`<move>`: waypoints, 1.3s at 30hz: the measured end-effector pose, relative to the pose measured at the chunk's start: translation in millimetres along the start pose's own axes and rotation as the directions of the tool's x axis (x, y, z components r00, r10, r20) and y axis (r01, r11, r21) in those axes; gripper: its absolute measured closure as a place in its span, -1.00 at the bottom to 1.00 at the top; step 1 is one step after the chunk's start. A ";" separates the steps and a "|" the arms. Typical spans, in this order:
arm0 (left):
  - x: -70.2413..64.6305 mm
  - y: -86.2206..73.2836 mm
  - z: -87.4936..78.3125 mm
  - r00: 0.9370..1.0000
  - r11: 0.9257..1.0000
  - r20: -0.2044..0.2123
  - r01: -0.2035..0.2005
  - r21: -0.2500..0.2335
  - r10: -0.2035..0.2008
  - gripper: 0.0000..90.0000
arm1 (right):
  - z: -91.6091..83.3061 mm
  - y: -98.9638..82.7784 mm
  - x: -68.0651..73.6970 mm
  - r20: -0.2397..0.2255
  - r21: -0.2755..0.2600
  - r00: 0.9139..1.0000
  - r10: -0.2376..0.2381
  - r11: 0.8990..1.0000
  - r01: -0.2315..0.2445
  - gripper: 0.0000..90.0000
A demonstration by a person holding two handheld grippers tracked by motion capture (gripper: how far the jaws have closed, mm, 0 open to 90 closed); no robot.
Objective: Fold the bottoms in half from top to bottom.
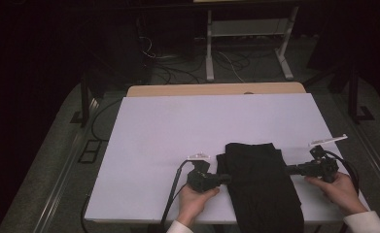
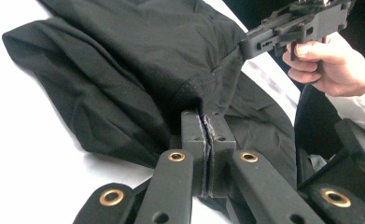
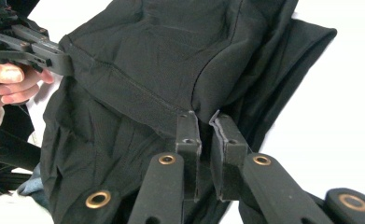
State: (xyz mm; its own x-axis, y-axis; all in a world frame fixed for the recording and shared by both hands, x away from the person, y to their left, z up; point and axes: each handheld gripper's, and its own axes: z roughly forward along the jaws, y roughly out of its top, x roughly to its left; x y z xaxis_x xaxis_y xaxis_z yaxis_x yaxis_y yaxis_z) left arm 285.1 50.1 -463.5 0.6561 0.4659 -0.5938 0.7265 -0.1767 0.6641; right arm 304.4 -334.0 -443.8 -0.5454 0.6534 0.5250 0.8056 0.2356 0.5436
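Both grippers' fingers clamped on black garment edges, mid-fold; next, lift together, carry fold across.

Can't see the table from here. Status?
Left gripper shut on black garment. Right gripper pinching its opposite edge. White table, nothing in the way.

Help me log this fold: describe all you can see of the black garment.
The black garment is dark woven cloth with stitched seams and wrinkles, folded into a long strip on the white table, its near end hanging over the table's front edge. The left tool pinches its left edge; the right tool grips the opposite edge.
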 end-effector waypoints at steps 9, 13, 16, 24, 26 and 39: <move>0.4 -1.5 0.8 1.000 1.000 0.004 0.003 0.004 -0.003 0.95 | -0.6 1.4 0.3 0.017 0.005 1.000 0.021 1.000 -0.022 0.55; 0.2 -1.3 0.5 1.000 1.000 0.003 0.001 0.003 -0.001 0.95 | -2.1 2.5 3.2 0.044 -0.016 0.999 0.003 1.000 -0.003 0.30; -0.2 -1.4 0.9 1.000 1.000 0.000 0.001 0.005 -0.001 0.95 | -1.3 3.0 3.9 0.048 -0.020 0.999 0.006 1.000 -0.005 0.06; -1.9 -0.6 1.4 1.000 1.000 0.000 -0.008 0.006 0.008 0.95 | 1.6 7.4 6.3 0.079 -0.053 0.997 -0.024 0.998 0.028 -0.49; -2.8 -0.4 1.7 1.000 1.000 0.000 -0.007 0.008 0.007 0.95 | 0.6 11.0 5.7 0.092 -0.081 0.995 -0.023 0.996 0.030 -0.65; -4.9 -0.1 1.5 1.000 1.000 -0.004 -0.022 0.004 0.022 0.95 | -0.1 35.2 -4.4 0.102 -0.170 0.993 -0.058 0.983 0.075 -0.99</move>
State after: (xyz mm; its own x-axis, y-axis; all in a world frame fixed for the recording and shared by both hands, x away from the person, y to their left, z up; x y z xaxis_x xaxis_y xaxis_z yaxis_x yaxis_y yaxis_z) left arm 282.1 46.6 -461.3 0.6715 0.4648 -0.5771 0.7124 -0.1909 0.6753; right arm 335.1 -328.6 -426.8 -0.5646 0.7087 0.4230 0.7113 0.1578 0.6849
